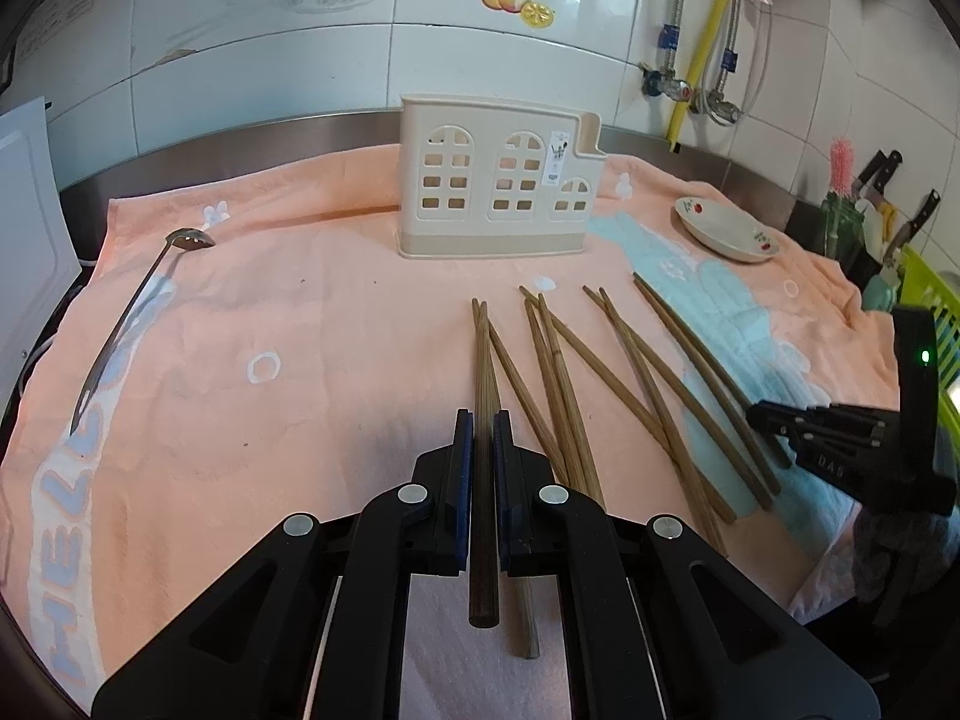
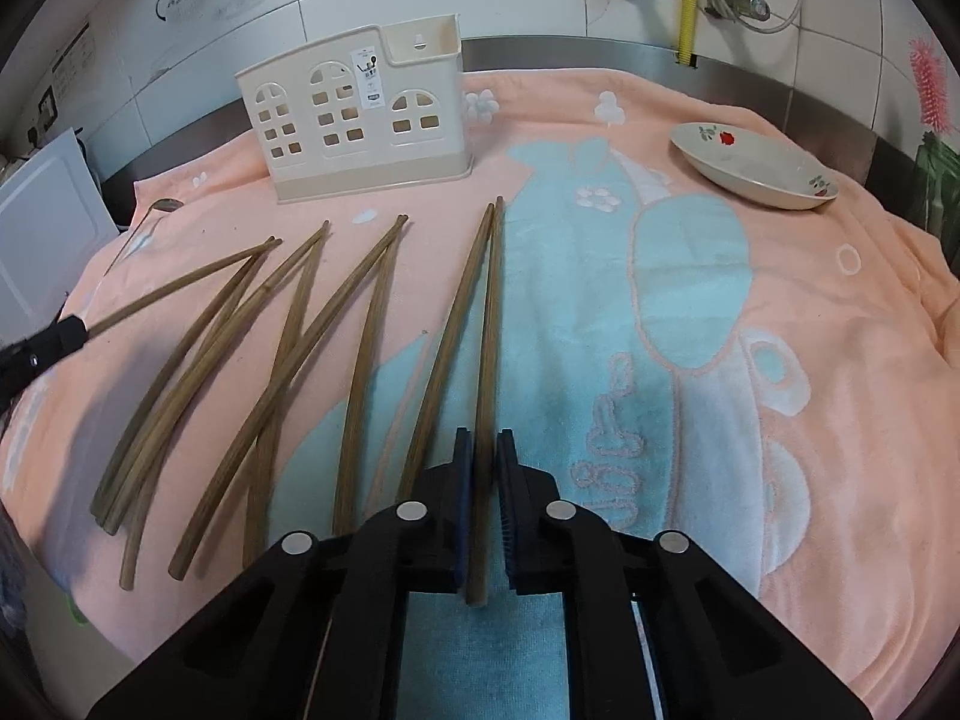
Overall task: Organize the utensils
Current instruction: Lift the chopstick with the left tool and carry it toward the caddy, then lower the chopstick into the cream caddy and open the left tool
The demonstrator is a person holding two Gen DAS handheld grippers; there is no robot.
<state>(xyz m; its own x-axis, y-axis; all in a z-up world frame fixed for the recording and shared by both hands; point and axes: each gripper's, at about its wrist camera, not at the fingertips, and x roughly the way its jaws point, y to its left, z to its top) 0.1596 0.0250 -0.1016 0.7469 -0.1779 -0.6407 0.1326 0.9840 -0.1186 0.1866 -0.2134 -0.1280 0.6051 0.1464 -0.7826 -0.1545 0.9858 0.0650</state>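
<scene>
Nearest the counter's front edge, the left tool (image 1: 483, 420) is clamped on one brown chopstick (image 1: 483, 468), and the right tool (image 2: 485, 441) is clamped on another chopstick (image 2: 487, 330). Between them, more loose chopsticks (image 2: 288, 348) lie fanned on a pink towel (image 1: 300, 324). Farther back, a slotted metal spoon (image 1: 135, 312) lies toward the left edge and a small flowered dish (image 2: 753, 165) toward the right. A cream utensil holder (image 1: 498, 180) stands upright near the back edge.

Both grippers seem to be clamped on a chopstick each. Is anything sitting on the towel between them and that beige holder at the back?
Nothing visible does. Beyond the left gripper and right gripper, only bare towel lies before the utensil holder. The dish and spoon sit off to the sides.
</scene>
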